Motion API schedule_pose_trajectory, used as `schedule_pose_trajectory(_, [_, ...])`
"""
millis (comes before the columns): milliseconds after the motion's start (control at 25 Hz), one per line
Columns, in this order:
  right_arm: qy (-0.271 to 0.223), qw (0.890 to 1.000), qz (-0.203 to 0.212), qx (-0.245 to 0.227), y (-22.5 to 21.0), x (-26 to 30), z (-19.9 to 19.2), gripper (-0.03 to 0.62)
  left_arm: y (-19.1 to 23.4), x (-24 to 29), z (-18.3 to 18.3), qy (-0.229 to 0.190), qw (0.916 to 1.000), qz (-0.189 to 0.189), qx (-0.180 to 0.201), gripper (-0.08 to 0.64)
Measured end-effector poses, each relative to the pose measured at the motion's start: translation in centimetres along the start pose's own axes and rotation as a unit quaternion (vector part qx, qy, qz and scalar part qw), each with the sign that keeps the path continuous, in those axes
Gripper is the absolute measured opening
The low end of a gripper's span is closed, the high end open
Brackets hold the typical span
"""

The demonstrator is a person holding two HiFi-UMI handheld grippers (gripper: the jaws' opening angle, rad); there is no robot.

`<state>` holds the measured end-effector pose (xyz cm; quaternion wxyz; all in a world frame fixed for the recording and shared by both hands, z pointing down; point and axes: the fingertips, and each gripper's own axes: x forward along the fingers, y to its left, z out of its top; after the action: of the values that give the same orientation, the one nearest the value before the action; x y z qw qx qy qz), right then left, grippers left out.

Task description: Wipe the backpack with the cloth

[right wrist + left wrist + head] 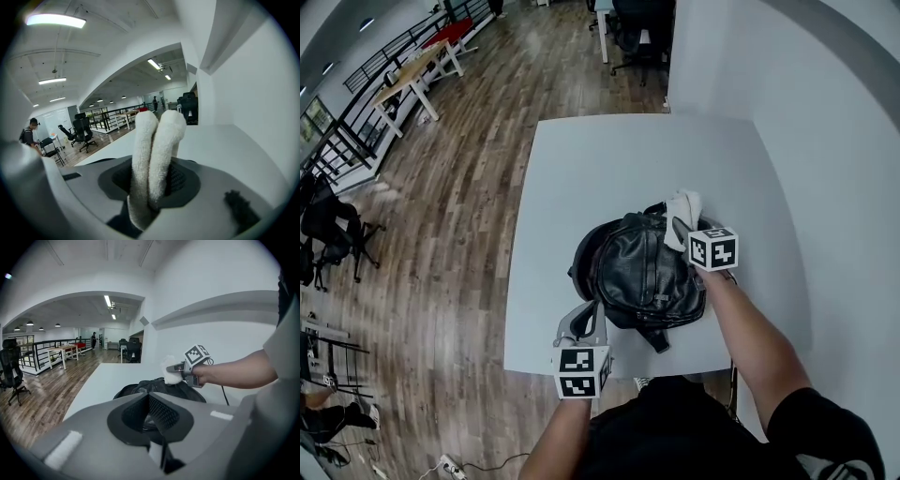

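Black leather backpack (642,272) at the centre of a white table (581,169); its interior cannot be seen, and the left gripper view shows only its top above the gripper's body. Right gripper (680,230) is clamped on a folded white cloth (682,211) at the backpack's far right edge. Left gripper (584,319) is at the near left edge, its jaws drawn together with nothing between them.
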<state>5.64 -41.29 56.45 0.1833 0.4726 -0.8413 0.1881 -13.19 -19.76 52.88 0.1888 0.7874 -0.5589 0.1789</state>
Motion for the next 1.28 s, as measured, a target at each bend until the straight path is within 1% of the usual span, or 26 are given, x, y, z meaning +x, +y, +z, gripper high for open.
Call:
schedule_pose_trajectory(440, [-0.014, 0.999, -0.039, 0.018, -3.8, -4.3, -0.1, 0.127, -1.5, 0.3, 0.7, -0.002, 0.9997, -0.020, 0.011, 0.008])
schedule_pose_trajectory(880, [-0.018, 0.997, -0.078, 0.012, -6.7, -7.2, -0.8, 0.127, -2.2, 0.1, 1.1, -0.012, 0.9995, -0.027, 0.016, 0.008])
schedule_pose_trajectory(1120, [-0.030, 0.996, -0.082, 0.016, -6.5, -8.2, -0.3, 0.127, -2.3, -0.4, 1.3, -0.017, 0.9995, -0.023, 0.011, 0.008])
schedule_pose_trajectory(1280, [-0.051, 0.996, -0.070, 0.030, -4.9, -8.8, 0.5, 0.127, -2.2, -0.6, 1.4, -0.017, 0.9996, -0.019, 0.008, 0.008])
